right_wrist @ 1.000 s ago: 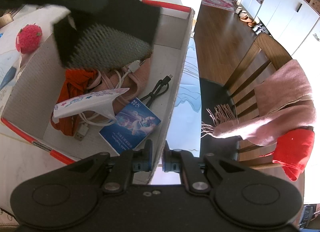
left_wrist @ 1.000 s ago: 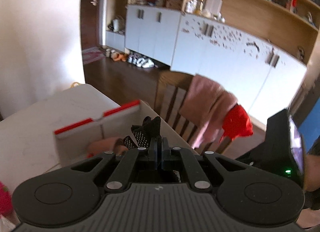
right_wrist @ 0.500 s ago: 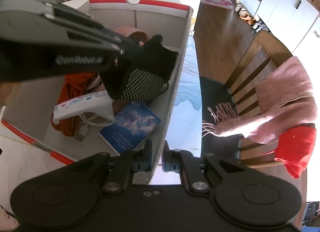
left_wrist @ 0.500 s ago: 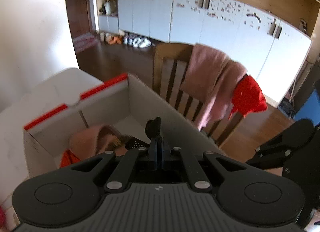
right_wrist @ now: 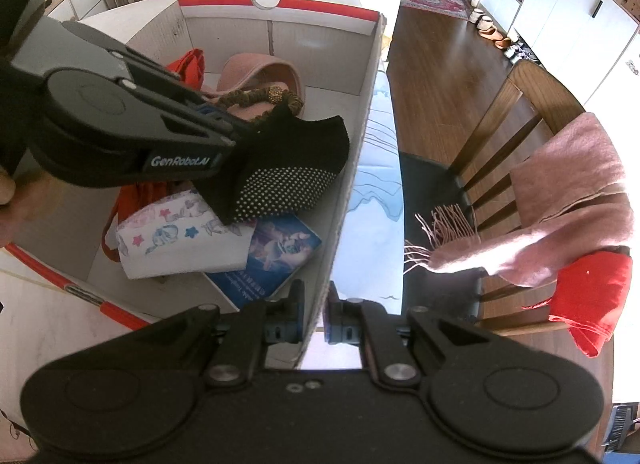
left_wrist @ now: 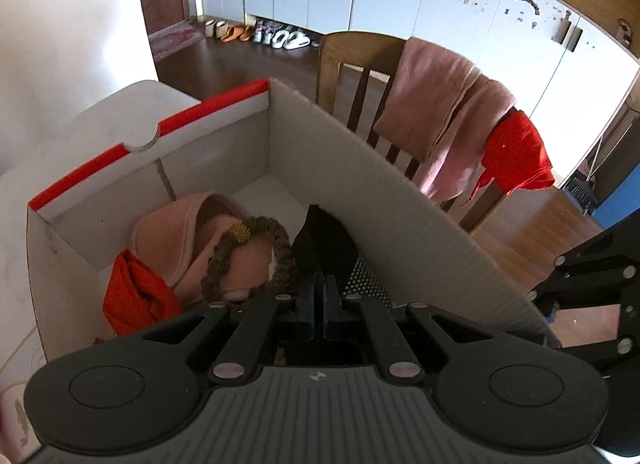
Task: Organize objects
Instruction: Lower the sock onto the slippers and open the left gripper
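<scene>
Left gripper has dropped into the box, clamped tight on the black sock; right gripper pinches the box wall at 6 o'clock.

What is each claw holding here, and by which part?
The left claw pinches a black fabric sock with white grip dots at its cuff end. The right claw clamps the white cardboard box by its side wall's top edge.
</scene>
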Tool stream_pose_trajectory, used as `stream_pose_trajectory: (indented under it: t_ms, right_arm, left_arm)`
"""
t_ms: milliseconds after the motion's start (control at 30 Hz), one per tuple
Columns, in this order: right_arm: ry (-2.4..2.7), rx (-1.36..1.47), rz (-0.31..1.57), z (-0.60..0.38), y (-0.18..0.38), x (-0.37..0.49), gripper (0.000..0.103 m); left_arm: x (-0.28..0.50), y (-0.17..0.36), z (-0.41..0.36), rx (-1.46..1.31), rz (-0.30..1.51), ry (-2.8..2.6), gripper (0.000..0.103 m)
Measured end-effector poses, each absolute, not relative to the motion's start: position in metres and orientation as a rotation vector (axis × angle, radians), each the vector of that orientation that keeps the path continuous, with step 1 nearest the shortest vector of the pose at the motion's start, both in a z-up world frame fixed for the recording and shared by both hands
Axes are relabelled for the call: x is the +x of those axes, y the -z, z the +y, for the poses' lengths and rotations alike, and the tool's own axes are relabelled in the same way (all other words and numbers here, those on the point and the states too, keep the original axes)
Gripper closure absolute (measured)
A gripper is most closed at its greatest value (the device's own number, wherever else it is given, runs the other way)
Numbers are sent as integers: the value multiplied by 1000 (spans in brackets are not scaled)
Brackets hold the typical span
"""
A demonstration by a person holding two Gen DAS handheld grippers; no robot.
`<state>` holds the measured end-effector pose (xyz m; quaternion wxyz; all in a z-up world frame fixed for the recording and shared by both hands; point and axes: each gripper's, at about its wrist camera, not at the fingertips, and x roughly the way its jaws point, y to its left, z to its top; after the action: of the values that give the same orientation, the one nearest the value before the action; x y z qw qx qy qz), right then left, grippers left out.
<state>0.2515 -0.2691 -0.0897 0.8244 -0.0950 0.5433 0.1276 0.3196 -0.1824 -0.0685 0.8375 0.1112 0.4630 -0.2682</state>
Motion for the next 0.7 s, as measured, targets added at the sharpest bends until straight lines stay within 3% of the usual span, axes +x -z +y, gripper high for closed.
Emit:
stream_pose_trajectory:
  t_ms: [700]
  right_arm:
    - [-272,-204,1154,-269,89,251,95]
  left_arm:
    - [305,49,-173,227,957,555,97]
